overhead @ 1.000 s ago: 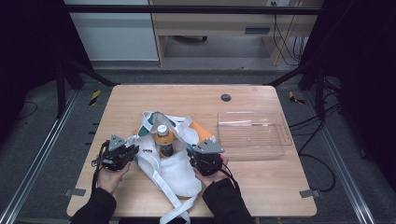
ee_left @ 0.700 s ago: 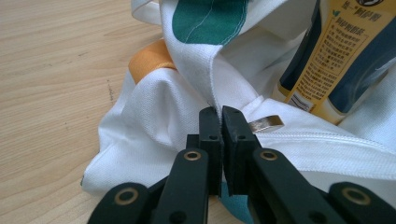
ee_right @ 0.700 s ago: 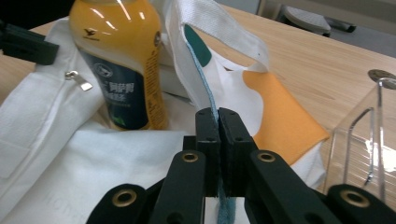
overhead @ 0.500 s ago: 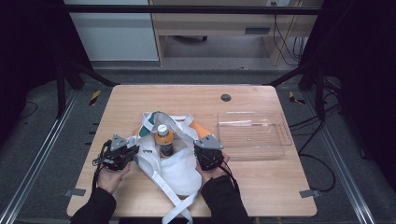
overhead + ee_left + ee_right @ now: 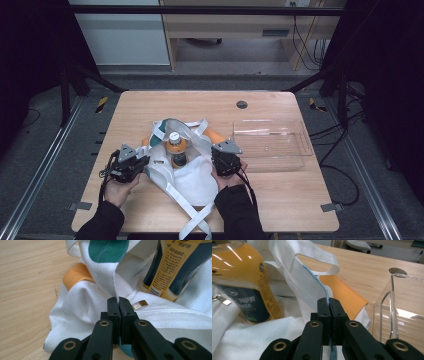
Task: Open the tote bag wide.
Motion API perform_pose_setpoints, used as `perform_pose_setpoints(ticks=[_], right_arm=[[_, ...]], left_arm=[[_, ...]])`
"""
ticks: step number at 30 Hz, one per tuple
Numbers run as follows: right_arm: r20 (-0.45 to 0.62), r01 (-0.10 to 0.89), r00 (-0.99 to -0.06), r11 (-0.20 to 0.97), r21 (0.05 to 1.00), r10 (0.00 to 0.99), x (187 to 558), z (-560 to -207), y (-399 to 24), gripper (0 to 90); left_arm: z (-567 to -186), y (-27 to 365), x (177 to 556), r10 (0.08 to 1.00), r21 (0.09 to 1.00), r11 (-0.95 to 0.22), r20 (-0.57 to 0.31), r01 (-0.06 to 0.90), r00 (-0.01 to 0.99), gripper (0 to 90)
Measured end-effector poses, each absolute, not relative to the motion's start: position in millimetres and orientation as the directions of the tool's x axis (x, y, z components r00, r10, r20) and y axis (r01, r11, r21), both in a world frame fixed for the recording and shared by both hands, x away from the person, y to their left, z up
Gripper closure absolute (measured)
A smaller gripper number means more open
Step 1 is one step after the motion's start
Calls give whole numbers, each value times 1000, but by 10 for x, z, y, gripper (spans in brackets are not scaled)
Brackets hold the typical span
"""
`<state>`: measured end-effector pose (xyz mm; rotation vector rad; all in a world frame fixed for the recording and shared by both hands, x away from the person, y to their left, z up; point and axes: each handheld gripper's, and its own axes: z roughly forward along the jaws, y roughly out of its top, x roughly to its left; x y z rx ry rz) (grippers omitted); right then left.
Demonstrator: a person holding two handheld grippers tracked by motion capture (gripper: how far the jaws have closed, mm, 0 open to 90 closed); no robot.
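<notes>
Bag [image 5: 192, 172] lying white and crumpled mid-bench [image 5: 280, 210], bottle [image 5: 176, 150] standing upright inside its mouth, clear tray [image 5: 272, 145] just beside on the right. Left claw [image 5: 117, 302] pinching shut on the bag's left rim at a seam under the green patch; a small metal snap [image 5: 140, 305] lying just beside the jaws. Right claw [image 5: 328, 303] likewise clamped tight on the opposite rim, a blue-edged hem running up from between the jaws, a strap loop [image 5: 322, 261] hanging above. Holding the mouth spread on both sides of the bottle, so probably working the cloth down and away to free the bottle, or else drawing it up around; hard telling which from here. Next calling for an even pull from both claws, keeping the rims clear of the bottle's shoulder so as not to be tipping it, and minding the tray wall close by the right claw.
</notes>
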<state>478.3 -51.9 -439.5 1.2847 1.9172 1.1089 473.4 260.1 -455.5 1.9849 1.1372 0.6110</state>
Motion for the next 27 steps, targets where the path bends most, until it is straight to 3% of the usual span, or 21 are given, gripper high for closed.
perform_pose_setpoints(ticks=[13, 27], right_arm=[[-28, 530, -300, 191, 826, 954, 4930, -4656, -517, 886], [-41, 559, -296, 208, 803, 954, 4948, -4911, -483, 884]], left_arm=[[-4565, 2598, 4727, 867, 789, -333, 41, 516, 497, 889], [-4597, 2602, 4735, 867, 785, -343, 52, 517, 496, 887]])
